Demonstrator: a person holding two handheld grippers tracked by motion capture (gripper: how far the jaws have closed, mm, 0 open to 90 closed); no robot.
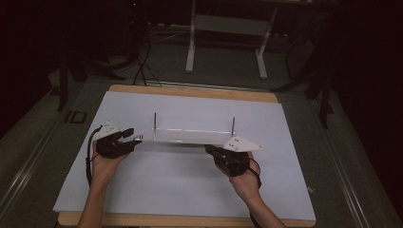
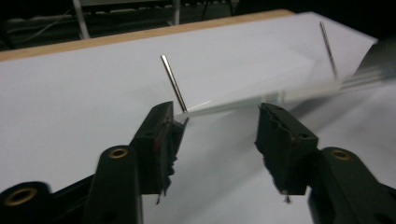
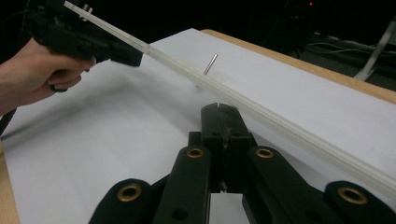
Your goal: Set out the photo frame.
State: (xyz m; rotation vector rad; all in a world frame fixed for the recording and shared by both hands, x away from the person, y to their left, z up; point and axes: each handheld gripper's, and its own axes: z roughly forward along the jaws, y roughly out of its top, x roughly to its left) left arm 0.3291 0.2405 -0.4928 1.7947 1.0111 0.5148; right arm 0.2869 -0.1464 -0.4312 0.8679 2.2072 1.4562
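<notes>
The left gripper stands with jaws apart around the near end of a clear acrylic plate, not pressing it; the right gripper is closed beside the other end. Bearing two upright metal pins, the plate looks light, rigid, slick, best pinched at its edges.

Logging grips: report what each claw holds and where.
Left claw open around the end of the clear plate, not gripping. Right claw shut beside its other end; a hold cannot be told.
</notes>
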